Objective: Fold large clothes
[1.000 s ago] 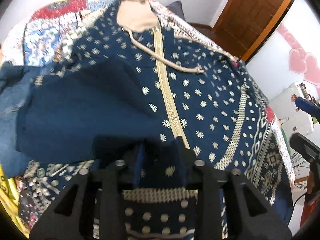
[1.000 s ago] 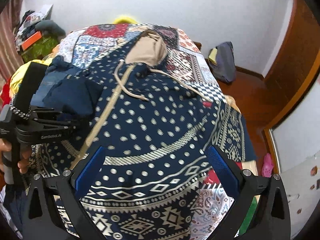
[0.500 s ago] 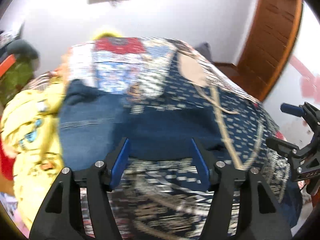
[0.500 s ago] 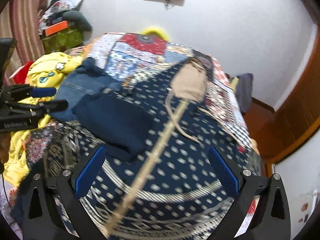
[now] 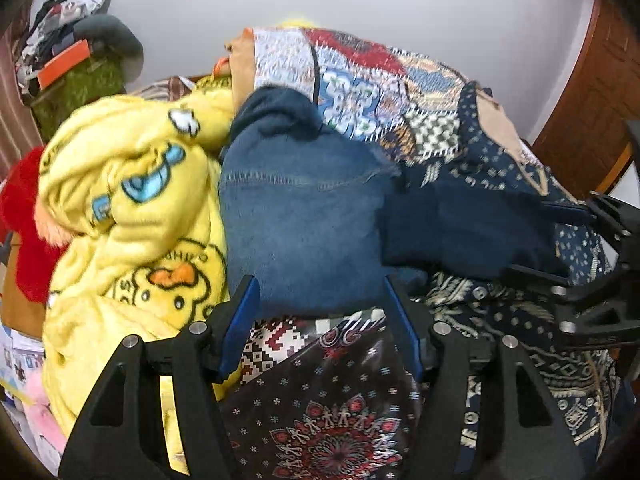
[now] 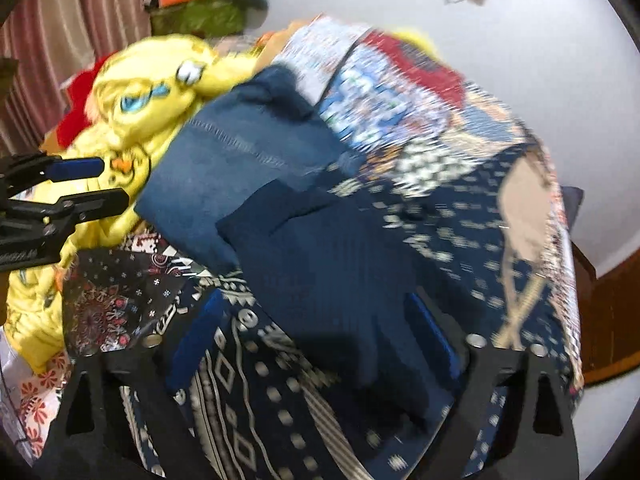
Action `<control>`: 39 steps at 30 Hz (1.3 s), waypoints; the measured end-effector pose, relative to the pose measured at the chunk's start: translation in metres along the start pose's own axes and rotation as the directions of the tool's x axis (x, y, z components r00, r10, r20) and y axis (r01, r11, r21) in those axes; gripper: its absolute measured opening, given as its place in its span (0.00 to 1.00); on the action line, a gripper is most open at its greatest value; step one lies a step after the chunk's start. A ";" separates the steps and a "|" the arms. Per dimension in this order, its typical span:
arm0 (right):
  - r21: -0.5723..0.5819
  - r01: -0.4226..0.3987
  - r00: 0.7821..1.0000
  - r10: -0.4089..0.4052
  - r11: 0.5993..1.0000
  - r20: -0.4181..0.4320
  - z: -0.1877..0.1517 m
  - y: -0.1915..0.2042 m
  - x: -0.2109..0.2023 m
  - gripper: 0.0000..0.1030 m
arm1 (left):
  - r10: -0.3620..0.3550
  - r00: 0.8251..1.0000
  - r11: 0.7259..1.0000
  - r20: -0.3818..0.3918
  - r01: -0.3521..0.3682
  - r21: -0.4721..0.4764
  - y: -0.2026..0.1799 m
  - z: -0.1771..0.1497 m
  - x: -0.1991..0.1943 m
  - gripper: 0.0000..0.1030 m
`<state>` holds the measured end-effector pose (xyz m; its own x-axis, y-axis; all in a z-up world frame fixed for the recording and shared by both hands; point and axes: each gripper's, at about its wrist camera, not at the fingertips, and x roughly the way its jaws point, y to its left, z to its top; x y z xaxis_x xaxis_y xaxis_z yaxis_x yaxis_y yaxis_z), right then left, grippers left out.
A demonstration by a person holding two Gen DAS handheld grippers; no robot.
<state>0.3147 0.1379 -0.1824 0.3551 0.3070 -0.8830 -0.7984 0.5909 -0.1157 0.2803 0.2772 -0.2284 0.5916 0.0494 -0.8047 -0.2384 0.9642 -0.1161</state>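
A large navy hooded garment with cream patterns and a zip (image 6: 460, 216) lies spread on the bed, one plain navy flap (image 6: 320, 264) folded over it. It also shows at the right of the left wrist view (image 5: 472, 216). My left gripper (image 5: 320, 320) is open and empty, in front of a folded blue denim piece (image 5: 304, 216). My right gripper (image 6: 316, 340) is open over the navy flap, gripping nothing. The left gripper shows at the left edge of the right wrist view (image 6: 84, 184).
A yellow duck-print blanket (image 5: 132, 208) is heaped to the left with something red (image 5: 24, 216) beyond it. A patchwork quilt (image 5: 360, 76) covers the bed. A dark patterned cloth (image 5: 328, 400) lies at the near edge. A wooden door (image 5: 592, 92) stands at right.
My left gripper let go of the navy garment, opened and swung left toward the denim and yellow blanket. My right gripper also turned left and came closer over the folded flap.
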 end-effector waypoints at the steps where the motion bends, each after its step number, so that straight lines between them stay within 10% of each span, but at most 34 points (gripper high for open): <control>1: -0.011 -0.014 1.000 0.014 1.000 -0.020 0.003 0.005 0.012 0.75 | -0.001 1.000 1.000 -0.009 0.001 -0.003 0.001 -0.002 0.005 0.60; 9: -0.058 0.031 0.999 -0.033 0.998 -0.038 0.014 0.019 0.054 0.51 | -0.021 0.999 1.000 -0.049 0.020 -0.024 0.007 -0.008 0.030 0.60; 14: -0.060 0.033 0.999 -0.033 0.998 0.004 0.017 0.018 0.046 0.14 | -0.025 0.997 0.999 -0.072 0.023 -0.028 0.002 -0.011 0.037 0.60; 27: 0.258 0.015 0.971 -0.075 0.966 0.227 -0.022 -0.086 -0.083 0.11 | -0.093 0.995 0.995 -0.047 0.094 0.025 -0.059 0.010 0.026 0.60; 39: 0.573 -0.017 0.964 -0.138 0.819 0.226 -0.125 -0.201 -0.129 0.11 | -0.001 0.988 0.994 -0.156 0.018 0.106 -0.127 0.005 0.072 0.60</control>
<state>0.3692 -0.1136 -0.1021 0.5627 0.3832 -0.7324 -0.3817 0.9064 0.1810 0.3569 0.1598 -0.2684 0.4643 0.0072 -0.8856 -0.1454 0.9870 -0.0682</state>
